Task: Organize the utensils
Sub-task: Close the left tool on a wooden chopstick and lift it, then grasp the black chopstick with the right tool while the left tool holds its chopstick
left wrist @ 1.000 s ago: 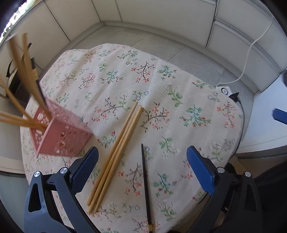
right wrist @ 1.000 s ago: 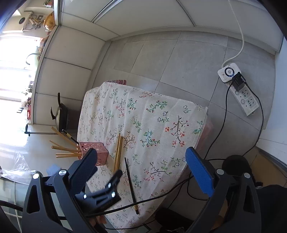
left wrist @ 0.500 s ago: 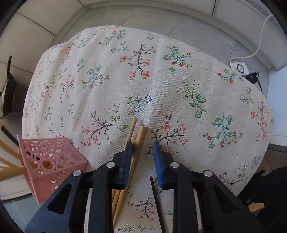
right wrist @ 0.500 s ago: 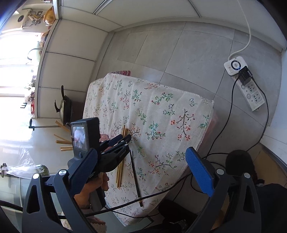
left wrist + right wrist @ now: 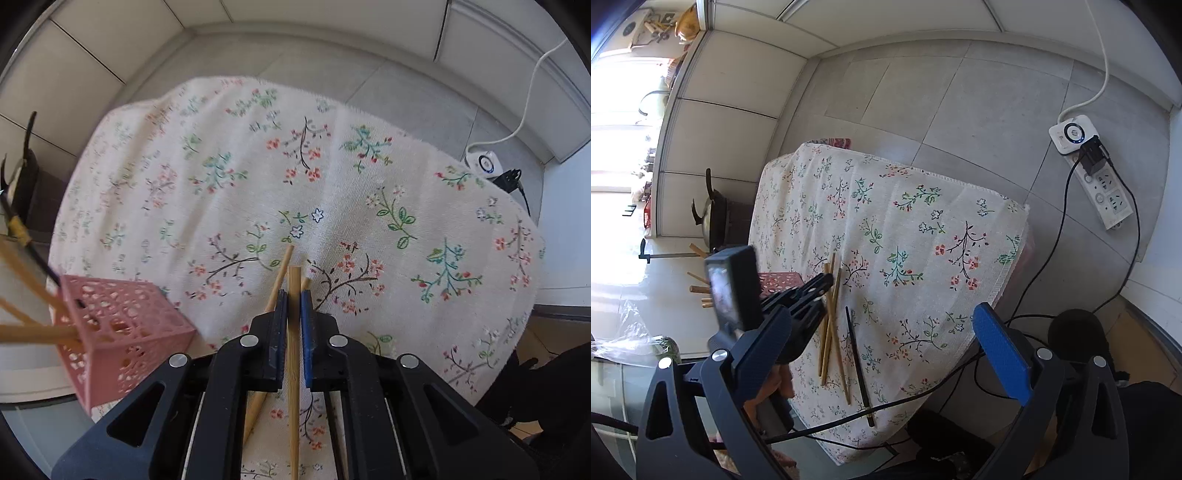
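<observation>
My left gripper (image 5: pixel 294 297) is shut on a wooden chopstick (image 5: pixel 294 354), its tip sticking out past the pads. Two other wooden chopsticks (image 5: pixel 277 280) lie under it on the floral tablecloth (image 5: pixel 332 177). A pink perforated holder (image 5: pixel 114 328) with several chopsticks in it stands at the left. In the right wrist view the left gripper (image 5: pixel 827 280) is over the wooden chopsticks (image 5: pixel 829 325), and a black chopstick (image 5: pixel 857 363) lies beside them. My right gripper (image 5: pixel 882 343) is open and empty, held high above the table's near edge.
A power strip (image 5: pixel 1100 173) with a black plug and cables lies on the tiled floor at right. A dark wok (image 5: pixel 711 216) stands on a stove left of the table. White cabinets line the back. A black cable (image 5: pixel 886 406) crosses the table's near edge.
My left gripper has come down and closed from wide open onto one wooden chopstick. The right gripper has stayed open, shifting a little closer above the table.
</observation>
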`<state>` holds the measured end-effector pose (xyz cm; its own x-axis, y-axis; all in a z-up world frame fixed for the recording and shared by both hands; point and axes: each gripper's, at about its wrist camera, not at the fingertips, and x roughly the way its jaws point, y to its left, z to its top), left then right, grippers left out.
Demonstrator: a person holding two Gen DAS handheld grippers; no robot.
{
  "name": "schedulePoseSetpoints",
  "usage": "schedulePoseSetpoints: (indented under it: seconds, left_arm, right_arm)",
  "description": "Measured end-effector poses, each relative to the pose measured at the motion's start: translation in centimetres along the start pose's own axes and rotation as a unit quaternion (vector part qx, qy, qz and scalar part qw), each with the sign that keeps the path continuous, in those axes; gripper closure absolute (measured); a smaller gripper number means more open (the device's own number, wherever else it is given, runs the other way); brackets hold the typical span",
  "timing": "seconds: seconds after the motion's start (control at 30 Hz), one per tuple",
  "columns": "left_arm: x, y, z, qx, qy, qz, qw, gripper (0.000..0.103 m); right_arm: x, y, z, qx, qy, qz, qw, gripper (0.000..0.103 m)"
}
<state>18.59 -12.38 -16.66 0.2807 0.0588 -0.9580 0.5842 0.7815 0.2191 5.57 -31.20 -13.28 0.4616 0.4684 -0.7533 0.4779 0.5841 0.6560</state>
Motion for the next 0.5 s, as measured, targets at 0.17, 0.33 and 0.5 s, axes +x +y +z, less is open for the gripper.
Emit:
schedulePoseSetpoints:
  seconds: [0.17,0.33,0.5]
  left_arm:
    - [-4.1,0.1,-3.5,-0.008,-0.057,0.005,0.9983,0.096]
    - [-8.2,1.8,-8.7,-0.057,-0.111,0.005,0.9921,0.096]
    - [-11.9,4.1,-13.8,-0.110,-0.160,0.024,0.9806,0.096]
  right_arm:
    - [2.1,1.3,-0.9,-0.033,0.020,-0.030,0.999,0.007]
    - [6.3,3.9,-2.7,-0.091,0.060,-0.075,0.991,0.007]
    - [11.2,7.5,-5.3,-0.158,0.089,-0.123,0.976,0.012]
